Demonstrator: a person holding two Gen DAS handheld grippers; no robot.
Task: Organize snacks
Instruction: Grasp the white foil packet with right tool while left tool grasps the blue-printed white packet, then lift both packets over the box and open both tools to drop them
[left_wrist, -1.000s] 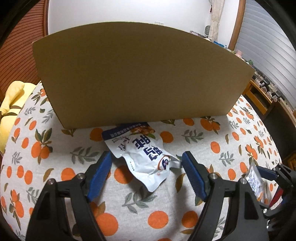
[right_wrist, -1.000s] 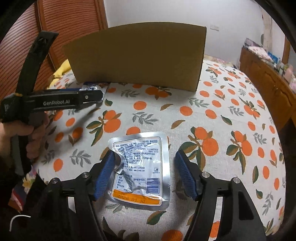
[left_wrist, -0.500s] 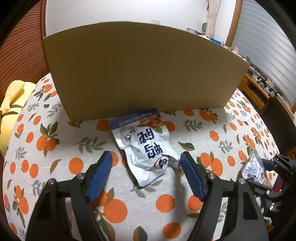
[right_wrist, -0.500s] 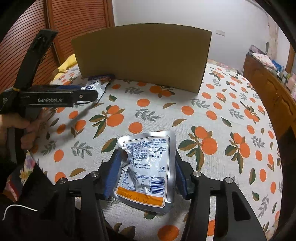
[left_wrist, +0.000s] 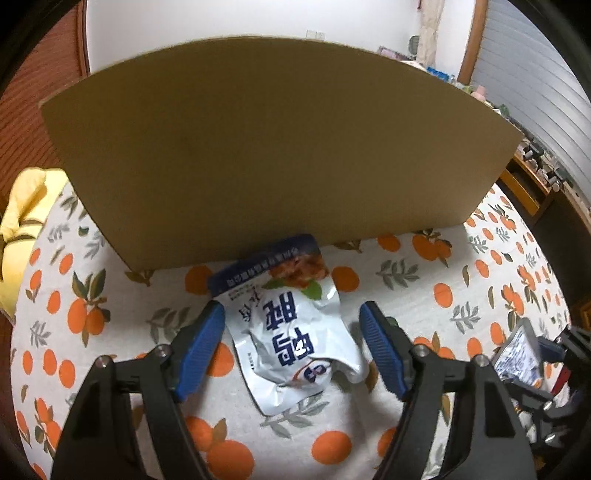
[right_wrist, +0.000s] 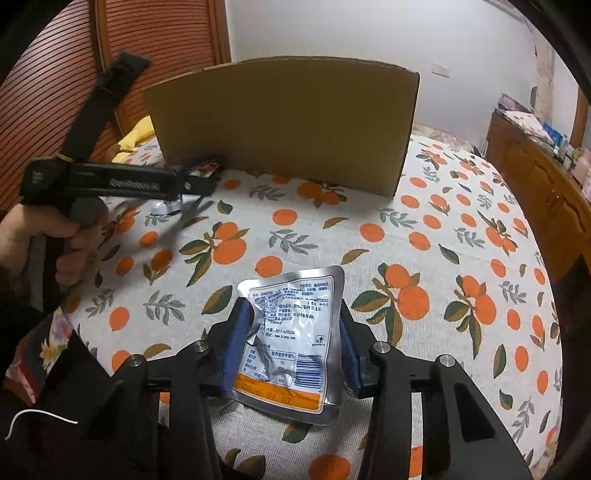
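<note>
The silver snack pouch (right_wrist: 291, 339) lies on the orange-print tablecloth (right_wrist: 424, 236), pinched as the right gripper (right_wrist: 291, 347) closes; the white pouch (left_wrist: 291, 332) sits untouched between the left gripper (left_wrist: 291, 339)'s closing jaws, near the cardboard box (left_wrist: 277, 147)

An orange-and-leaf print tablecloth (right_wrist: 424, 229) carries a plain brown cardboard box (right_wrist: 284, 122) and silver snack pouches (right_wrist: 291, 332).
</note>
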